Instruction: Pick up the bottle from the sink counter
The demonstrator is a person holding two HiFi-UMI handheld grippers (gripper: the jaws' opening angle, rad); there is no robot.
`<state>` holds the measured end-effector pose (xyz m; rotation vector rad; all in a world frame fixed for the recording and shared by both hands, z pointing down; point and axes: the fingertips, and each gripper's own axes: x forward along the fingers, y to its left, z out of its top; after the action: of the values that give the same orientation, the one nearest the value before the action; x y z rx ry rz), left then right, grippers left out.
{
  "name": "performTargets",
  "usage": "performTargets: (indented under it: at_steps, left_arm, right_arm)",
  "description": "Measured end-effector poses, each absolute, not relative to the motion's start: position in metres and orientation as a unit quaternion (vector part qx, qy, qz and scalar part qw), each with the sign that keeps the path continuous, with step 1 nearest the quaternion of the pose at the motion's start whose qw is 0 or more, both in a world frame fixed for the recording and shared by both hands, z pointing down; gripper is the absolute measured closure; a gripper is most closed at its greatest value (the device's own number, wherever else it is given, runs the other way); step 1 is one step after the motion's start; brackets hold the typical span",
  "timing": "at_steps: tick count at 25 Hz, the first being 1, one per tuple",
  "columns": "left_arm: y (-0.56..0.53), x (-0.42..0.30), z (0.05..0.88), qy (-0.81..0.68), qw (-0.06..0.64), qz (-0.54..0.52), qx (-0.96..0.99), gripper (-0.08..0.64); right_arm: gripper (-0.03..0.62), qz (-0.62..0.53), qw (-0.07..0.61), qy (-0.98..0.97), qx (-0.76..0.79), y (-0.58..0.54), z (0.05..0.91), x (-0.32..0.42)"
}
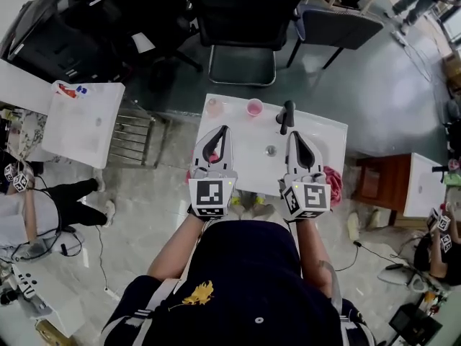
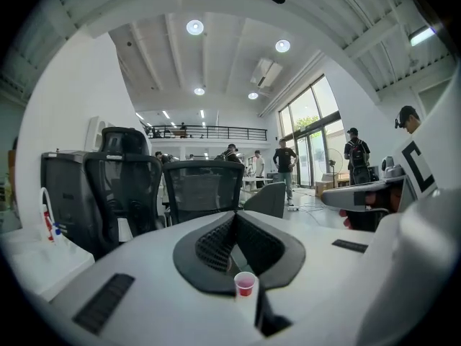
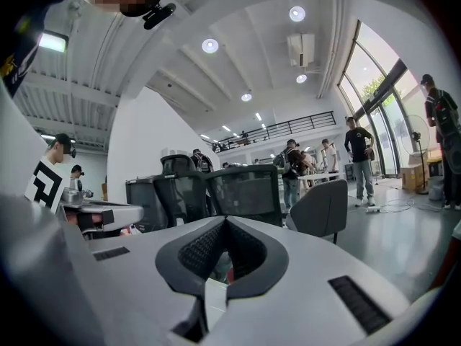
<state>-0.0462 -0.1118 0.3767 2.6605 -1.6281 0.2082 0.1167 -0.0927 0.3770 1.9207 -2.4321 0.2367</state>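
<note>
The white sink counter (image 1: 324,132) stands right in front of me. At its back edge sit a pale, pinkish translucent container (image 1: 213,107) and a pink cup (image 1: 253,107); which is the bottle I cannot tell from above. A black faucet (image 1: 286,116) rises at the back right, above the drain (image 1: 271,151). My left gripper (image 1: 224,130) hovers over the basin's left side, shut and empty, short of the container. In the left gripper view a small pink-rimmed cup (image 2: 245,284) shows under the closed jaws. My right gripper (image 1: 292,135) is over the basin's right side beside the faucet, jaws together, holding nothing.
A black office chair (image 1: 238,20) and a grey chair (image 1: 338,27) stand beyond the sink. A white table (image 1: 83,121) and a metal rack (image 1: 133,135) are to the left. A red cloth (image 1: 333,182) hangs at the counter's right, next to a wooden cabinet (image 1: 378,182). People sit at both sides.
</note>
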Motion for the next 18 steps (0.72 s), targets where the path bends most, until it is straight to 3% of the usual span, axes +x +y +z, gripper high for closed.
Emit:
performTargets:
  at_steps: [18]
  left_arm:
    - [-0.161,-0.102,0.433,-0.591,0.045,0.090,0.800,0.541]
  right_arm:
    - [0.566,0.088,0.041,-0.815,0.571,-0.157,0.418,0.078]
